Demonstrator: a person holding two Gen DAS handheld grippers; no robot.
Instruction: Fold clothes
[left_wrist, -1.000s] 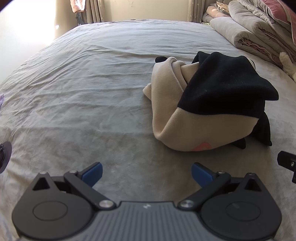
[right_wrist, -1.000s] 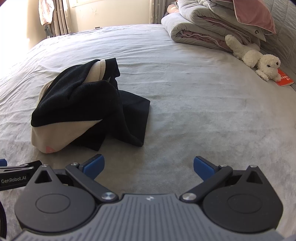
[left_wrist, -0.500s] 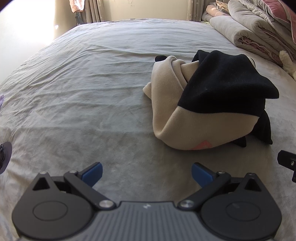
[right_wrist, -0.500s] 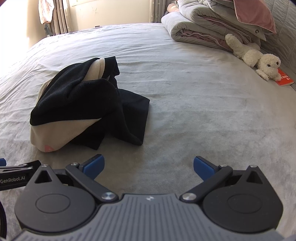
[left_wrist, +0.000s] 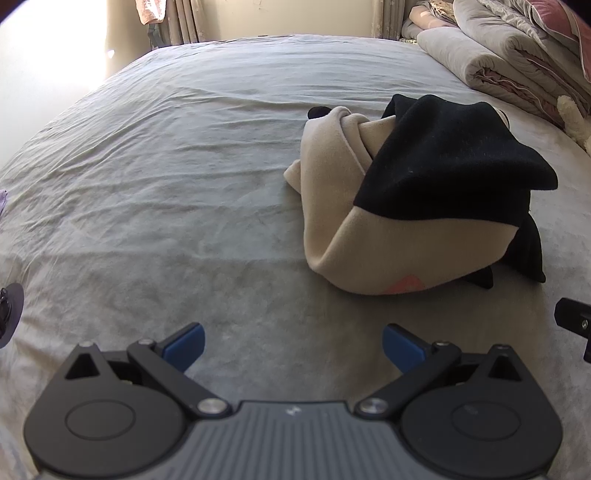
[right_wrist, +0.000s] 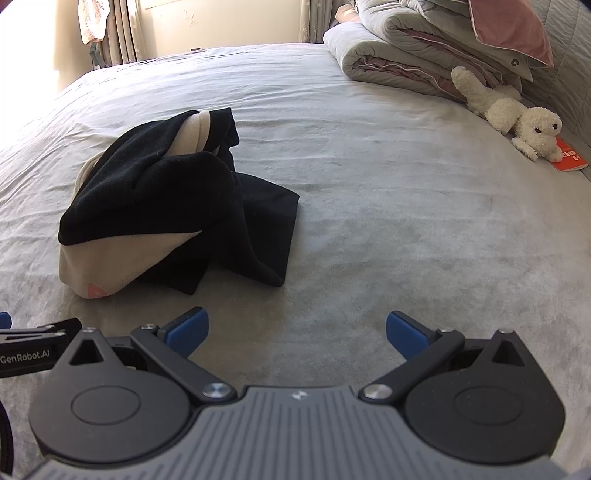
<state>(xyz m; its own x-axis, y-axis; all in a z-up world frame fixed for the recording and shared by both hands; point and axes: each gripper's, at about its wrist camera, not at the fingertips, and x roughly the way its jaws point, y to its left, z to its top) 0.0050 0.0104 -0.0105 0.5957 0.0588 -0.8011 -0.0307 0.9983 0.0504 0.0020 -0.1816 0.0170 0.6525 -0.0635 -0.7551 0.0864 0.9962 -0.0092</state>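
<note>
My left gripper (left_wrist: 291, 343) hangs released over bare grey bedsheet (left_wrist: 166, 177), blue pads wide apart and nothing between them. The garment (left_wrist: 413, 206) lies ahead and to the right of it, apart from the pads, out on the open middle of the bed, away from the edges I can see. It is a crumpled heap, beige and black, the beige bulk rolled toward my left side and a black part draped over the top.

I judge it soft, thick and light, something fleecy that will sag and drag rather than hold a shape, with no risk of breaking; the danger is pinching two layers at once. No hem or cuff shows clearly on the left side, so I would take the loose beige edge at the heap's near left, where it meets the sheet.

From my right gripper (right_wrist: 295, 332), equally slack and empty, the heap sits ahead and to the left, also out of reach of the pads. A flat black flap (right_wrist: 266, 225) spreads toward the right on the sheet; that looks the easiest hold for this side. Far right, against the bed's head end, lie folded quilts (right_wrist: 406, 55) and a plush toy (right_wrist: 517, 114), well apart.
</note>
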